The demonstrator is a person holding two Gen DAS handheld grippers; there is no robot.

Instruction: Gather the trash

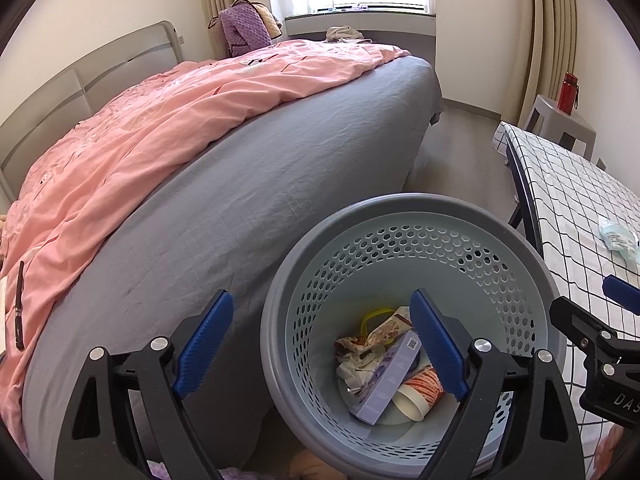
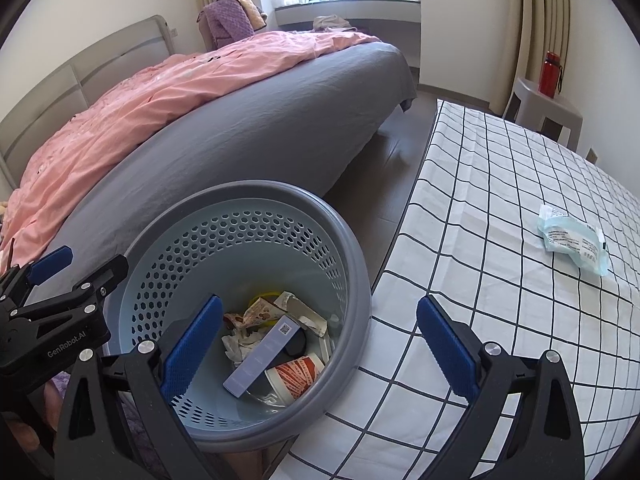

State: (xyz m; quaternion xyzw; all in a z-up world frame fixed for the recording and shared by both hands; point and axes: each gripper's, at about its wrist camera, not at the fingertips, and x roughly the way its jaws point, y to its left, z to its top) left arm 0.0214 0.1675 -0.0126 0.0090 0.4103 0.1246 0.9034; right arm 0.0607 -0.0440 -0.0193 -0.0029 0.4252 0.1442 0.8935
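A grey perforated trash basket [image 1: 400, 208] stands on the floor between the bed and the table; it also shows in the right wrist view [image 2: 352, 264]. Inside lie several pieces of trash: a lilac box [image 1: 390, 380] [image 2: 262, 356], a paper cup [image 1: 420, 390] [image 2: 296, 376] and crumpled wrappers [image 2: 260, 314]. A pale blue plastic packet [image 2: 572, 240] lies on the checked tablecloth [image 2: 500, 184], also at the right edge of the left wrist view [image 1: 620, 238]. My left gripper [image 1: 322, 344] is open and empty over the basket's left rim. My right gripper [image 2: 320, 348] is open and empty over the basket's right rim.
A bed with a grey sheet [image 1: 280, 168] and pink duvet [image 1: 160, 128] fills the left. A pen [image 1: 19, 312] lies on the duvet. A red bottle [image 2: 551, 68] stands on a grey stool [image 2: 548, 112] at the far right. A floor strip [image 2: 384, 184] runs between bed and table.
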